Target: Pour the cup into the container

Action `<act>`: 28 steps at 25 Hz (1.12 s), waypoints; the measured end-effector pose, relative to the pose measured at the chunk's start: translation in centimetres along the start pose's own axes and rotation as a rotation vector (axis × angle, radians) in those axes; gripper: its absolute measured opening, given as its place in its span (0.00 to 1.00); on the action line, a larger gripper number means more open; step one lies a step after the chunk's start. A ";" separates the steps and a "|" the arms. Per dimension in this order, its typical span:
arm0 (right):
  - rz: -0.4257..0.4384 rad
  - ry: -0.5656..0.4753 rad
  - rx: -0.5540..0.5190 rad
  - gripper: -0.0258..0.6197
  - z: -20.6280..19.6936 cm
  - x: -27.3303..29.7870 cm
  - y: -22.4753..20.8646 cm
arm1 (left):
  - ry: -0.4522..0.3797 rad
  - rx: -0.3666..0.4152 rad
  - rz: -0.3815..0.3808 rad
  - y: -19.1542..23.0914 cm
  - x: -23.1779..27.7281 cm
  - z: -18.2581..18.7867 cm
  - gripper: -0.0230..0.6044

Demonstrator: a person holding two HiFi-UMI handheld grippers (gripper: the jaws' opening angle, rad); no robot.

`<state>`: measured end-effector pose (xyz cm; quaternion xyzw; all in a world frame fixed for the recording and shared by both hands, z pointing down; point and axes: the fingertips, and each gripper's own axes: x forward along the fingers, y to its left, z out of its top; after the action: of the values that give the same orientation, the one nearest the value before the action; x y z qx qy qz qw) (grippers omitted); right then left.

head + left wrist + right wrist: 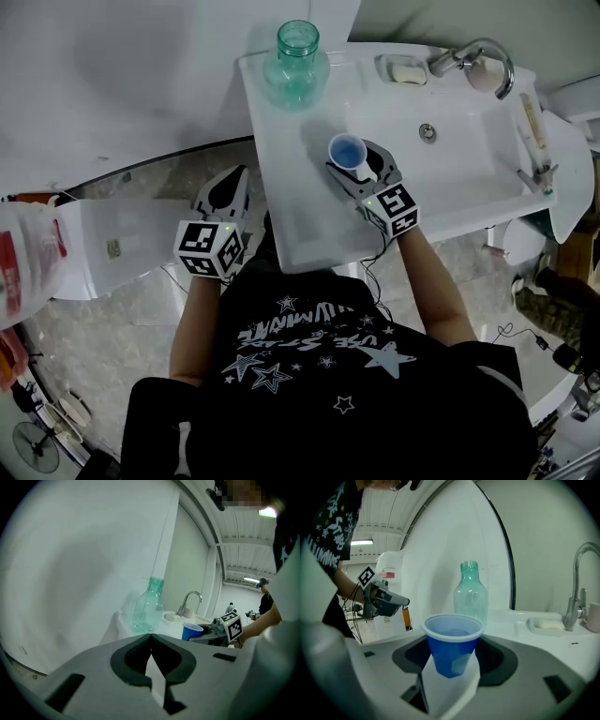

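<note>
White washbasin (300, 216) with chrome tap (473, 52) against pale wall (122, 75), above marbled floor (103, 328).

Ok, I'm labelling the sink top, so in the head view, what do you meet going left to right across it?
bottle → cup → soap → faucet
</note>
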<state>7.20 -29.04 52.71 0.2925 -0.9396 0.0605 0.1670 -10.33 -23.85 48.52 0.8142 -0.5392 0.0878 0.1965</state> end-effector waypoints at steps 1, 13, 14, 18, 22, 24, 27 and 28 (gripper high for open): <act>-0.006 -0.012 0.004 0.49 0.6 -0.1 -0.2 | -0.004 0.000 -0.003 0.2 0.3 0.3 0.05; -0.048 -0.097 0.060 0.48 10.6 -0.9 -3.2 | -0.065 0.035 -0.060 2.3 2.7 6.1 0.05; -0.049 -0.097 0.062 0.48 11.4 -0.9 -3.5 | -0.071 0.042 -0.068 2.4 3.0 6.7 0.05; -0.051 -0.107 0.056 0.48 14.2 -0.7 -4.5 | -0.094 0.065 -0.097 2.8 4.0 9.0 0.05; -0.042 -0.107 0.047 0.48 16.5 0.1 -4.8 | -0.116 0.076 -0.120 3.3 4.8 11.0 0.05; -0.049 -0.109 0.047 0.48 17.7 0.4 -5.2 | -0.122 0.078 -0.127 3.5 5.2 11.8 0.05; -0.071 -0.105 0.045 0.48 19.1 0.6 -6.1 | -0.131 0.078 -0.143 3.5 5.7 12.8 0.05; -0.076 -0.098 0.039 0.48 19.5 0.7 -6.3 | -0.134 0.079 -0.148 3.6 5.9 13.1 0.05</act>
<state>4.87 -38.71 34.81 0.3337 -0.9336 0.0582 0.1170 -12.12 -35.43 39.51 0.8631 -0.4855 0.0398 0.1336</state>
